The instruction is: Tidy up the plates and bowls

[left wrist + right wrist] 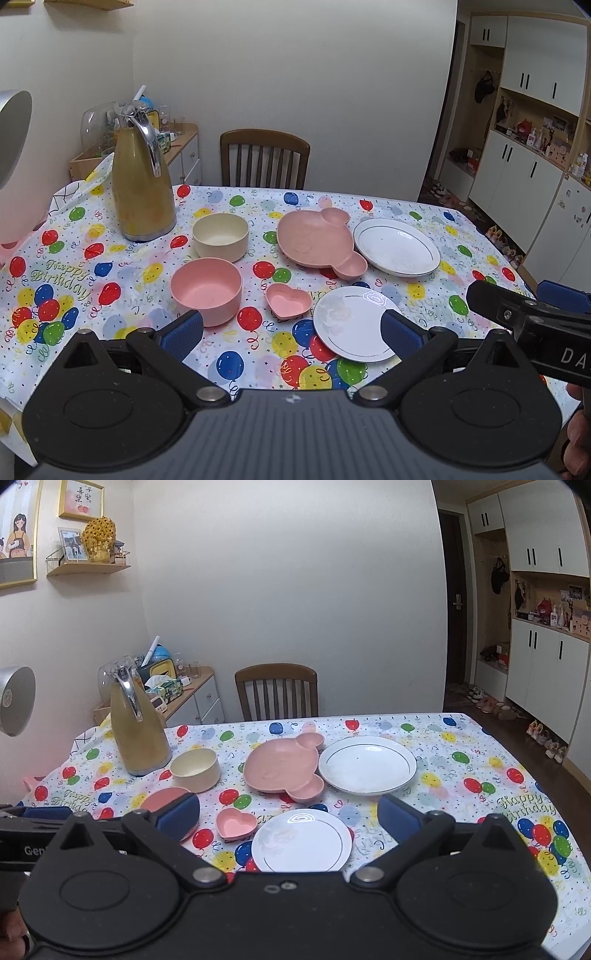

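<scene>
- The counter (461, 746), under a balloon cloth, has bare room along its right side.
- Bear-shaped pink plate (280, 768) lies mid-counter, long axis running diagonally, touching the large white plate (367, 764).
- Small white plate (301, 840) sits nearest, by the front edge.
- Pink bowl (206, 291) and cream bowl (220, 236) stand upright at left.
- Left tool (291, 328) and right tool (288, 814) both hover spread apart, empty.

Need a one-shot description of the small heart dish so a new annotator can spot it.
Start at the balloon-print birthday tablecloth and find the tall gold thermos jug. Come forward past the round pink bowl to the near white plate with a thin dark rim line. The small pink heart-shaped dish sits between them: the only heart outline, and the smallest piece.
</scene>
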A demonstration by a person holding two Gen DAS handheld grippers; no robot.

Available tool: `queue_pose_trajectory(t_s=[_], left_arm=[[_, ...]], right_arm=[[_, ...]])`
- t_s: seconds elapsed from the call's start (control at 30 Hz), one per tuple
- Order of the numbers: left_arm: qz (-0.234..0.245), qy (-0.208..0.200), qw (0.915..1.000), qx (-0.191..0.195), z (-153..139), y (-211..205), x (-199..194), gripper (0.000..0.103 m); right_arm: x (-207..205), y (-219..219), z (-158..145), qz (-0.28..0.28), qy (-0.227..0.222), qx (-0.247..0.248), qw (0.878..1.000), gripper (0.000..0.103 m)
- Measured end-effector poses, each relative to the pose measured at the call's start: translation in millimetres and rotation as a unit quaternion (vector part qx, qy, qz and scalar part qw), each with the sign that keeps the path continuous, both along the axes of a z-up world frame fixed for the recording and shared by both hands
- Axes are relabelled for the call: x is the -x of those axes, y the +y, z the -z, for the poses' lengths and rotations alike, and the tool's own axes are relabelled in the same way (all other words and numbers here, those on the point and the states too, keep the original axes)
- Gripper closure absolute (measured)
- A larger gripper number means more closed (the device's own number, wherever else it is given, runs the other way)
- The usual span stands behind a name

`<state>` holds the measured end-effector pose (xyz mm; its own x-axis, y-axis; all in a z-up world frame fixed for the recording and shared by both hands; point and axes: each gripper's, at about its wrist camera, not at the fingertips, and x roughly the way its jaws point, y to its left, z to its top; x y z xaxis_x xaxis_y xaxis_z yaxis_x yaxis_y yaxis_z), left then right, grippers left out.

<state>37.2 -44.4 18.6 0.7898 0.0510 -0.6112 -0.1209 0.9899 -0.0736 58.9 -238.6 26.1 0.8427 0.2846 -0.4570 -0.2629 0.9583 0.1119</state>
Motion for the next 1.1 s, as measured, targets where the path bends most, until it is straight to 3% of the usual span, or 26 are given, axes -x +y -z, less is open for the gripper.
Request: queue_pose_trajectory(t_s=[0.53, 1.1], left_arm=[[0.004, 0.008, 1.0, 0.003, 6, -6, -13, 0.0], [0.004, 0.044, 0.999, 0.01, 31, -54, -99, 0.0]], right_arm=[[-4, -2, 2, 0.006, 0.002, 0.012, 1.0, 0.0], [-92, -47, 19, -0.008, 0.043, 0.03, 0.999, 0.001]])
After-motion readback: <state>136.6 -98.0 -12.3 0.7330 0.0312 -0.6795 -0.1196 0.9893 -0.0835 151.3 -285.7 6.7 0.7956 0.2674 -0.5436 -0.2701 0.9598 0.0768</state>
